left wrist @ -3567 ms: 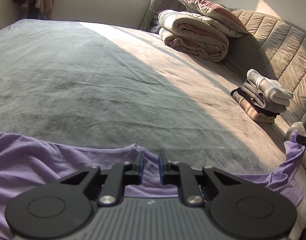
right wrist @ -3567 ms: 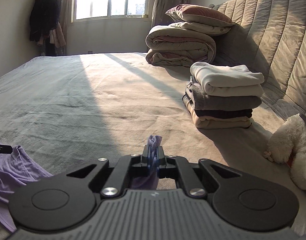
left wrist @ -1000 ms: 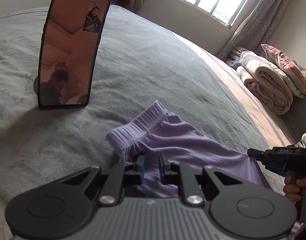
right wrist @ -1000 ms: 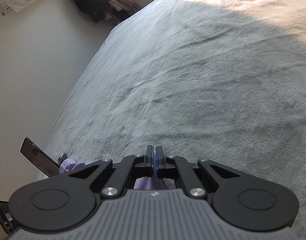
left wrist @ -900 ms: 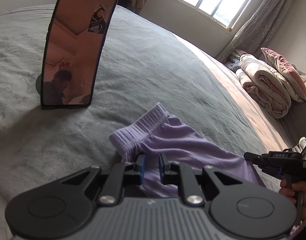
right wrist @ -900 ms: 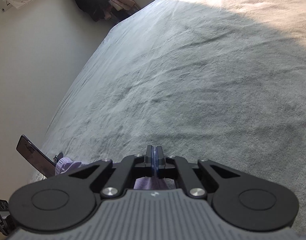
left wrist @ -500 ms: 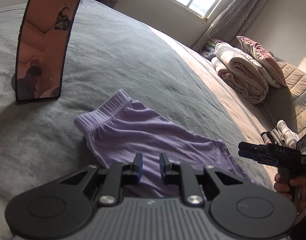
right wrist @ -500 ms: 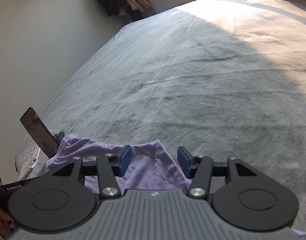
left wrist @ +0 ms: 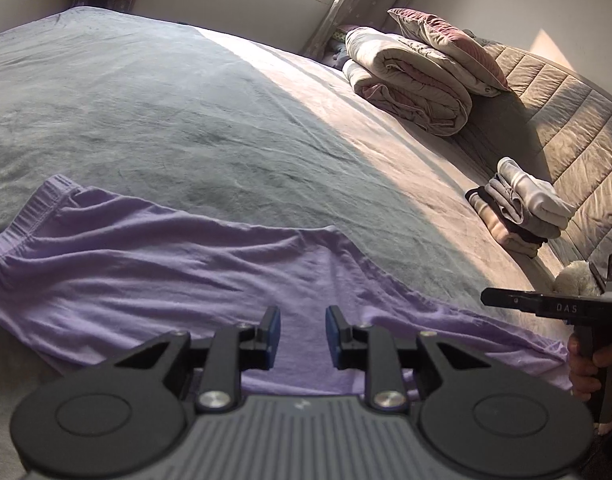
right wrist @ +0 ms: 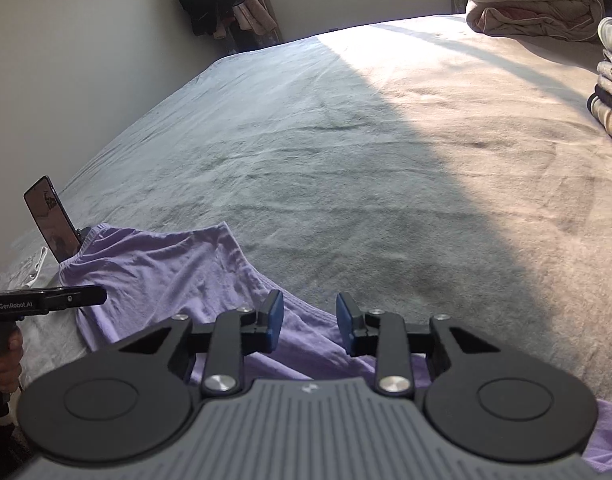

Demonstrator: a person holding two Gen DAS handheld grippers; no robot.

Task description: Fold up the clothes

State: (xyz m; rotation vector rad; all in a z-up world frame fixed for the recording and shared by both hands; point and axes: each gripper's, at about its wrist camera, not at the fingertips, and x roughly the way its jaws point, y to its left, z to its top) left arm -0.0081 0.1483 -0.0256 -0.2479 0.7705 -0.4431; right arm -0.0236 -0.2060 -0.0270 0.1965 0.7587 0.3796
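Observation:
A light purple garment [left wrist: 165, 272] lies spread flat on the grey bed cover [left wrist: 185, 120], its ribbed waistband at the left. My left gripper [left wrist: 301, 320] hovers over the garment's near edge; its jaws are opening and nothing is between the pads. In the right wrist view the same garment [right wrist: 165, 276] runs under my right gripper [right wrist: 310, 308], whose jaws stand apart and are closing, with cloth below them and none pinched. Each gripper shows in the other's view: the right gripper [left wrist: 488, 297] at the right edge, the left gripper [right wrist: 101, 296] at the left edge.
A stack of folded clothes [left wrist: 518, 216] sits by the quilted headboard [left wrist: 566, 120]. A rolled duvet [left wrist: 410, 84] with a pillow [left wrist: 446, 32] on it lies at the far corner. A phone on a stand [right wrist: 49, 220] stands beside the waistband. A white plush toy [left wrist: 576, 278] lies near the right hand.
Both grippers have let go of the purple garment and drawn back from it. The right jaws sprang wide, then narrowed. The garment now lies flat; the phone has left the left wrist view.

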